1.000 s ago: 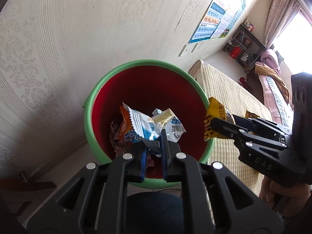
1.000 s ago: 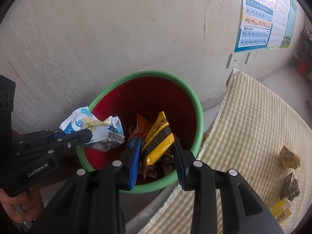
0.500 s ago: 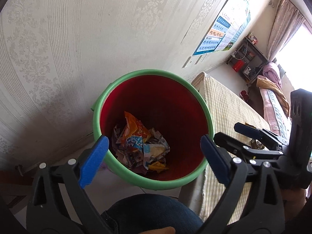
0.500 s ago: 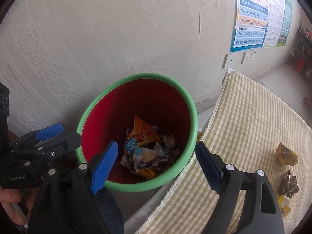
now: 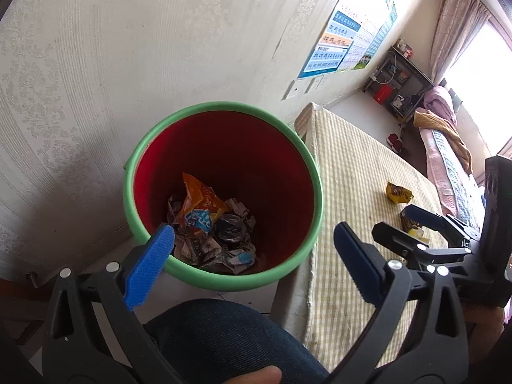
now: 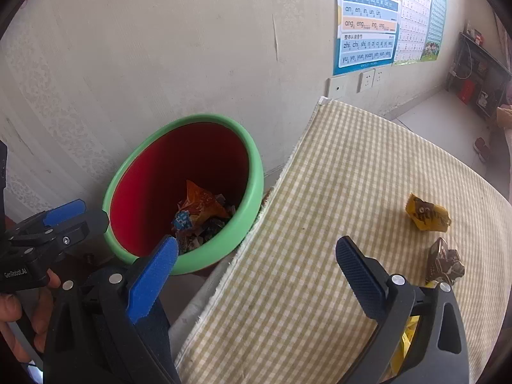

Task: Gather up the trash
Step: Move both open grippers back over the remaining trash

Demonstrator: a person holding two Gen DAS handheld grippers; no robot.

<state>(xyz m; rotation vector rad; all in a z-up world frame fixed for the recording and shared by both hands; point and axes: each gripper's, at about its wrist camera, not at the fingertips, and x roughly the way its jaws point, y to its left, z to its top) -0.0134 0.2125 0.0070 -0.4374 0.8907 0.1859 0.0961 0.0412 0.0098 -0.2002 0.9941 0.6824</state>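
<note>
A green bin with a red inside [image 5: 224, 108] [image 6: 256, 185] stands on the floor by the wall and holds several crumpled wrappers [image 5: 204, 217] [image 6: 200, 206]. My left gripper [image 5: 252, 240] is open and empty over the bin's near rim. My right gripper [image 6: 256, 252] is open and empty over the edge of the checked table [image 6: 352, 176], right of the bin. On the table lie a yellow wrapper [image 6: 427, 212] [image 5: 398, 193], a brown wrapper [image 6: 443, 260] and a yellow packet [image 6: 404, 336] partly hidden behind my right finger.
The patterned wall [image 5: 128, 48] stands close behind the bin. The person's knee in blue jeans [image 5: 224, 336] is below the bin. Posters [image 6: 368, 19] hang on the wall. A bed [image 5: 448, 147] and a shelf [image 5: 396, 86] are far right.
Both grippers opened and dropped their wrappers into the bin, then drew back. The right gripper has swung right, toward the table.
</note>
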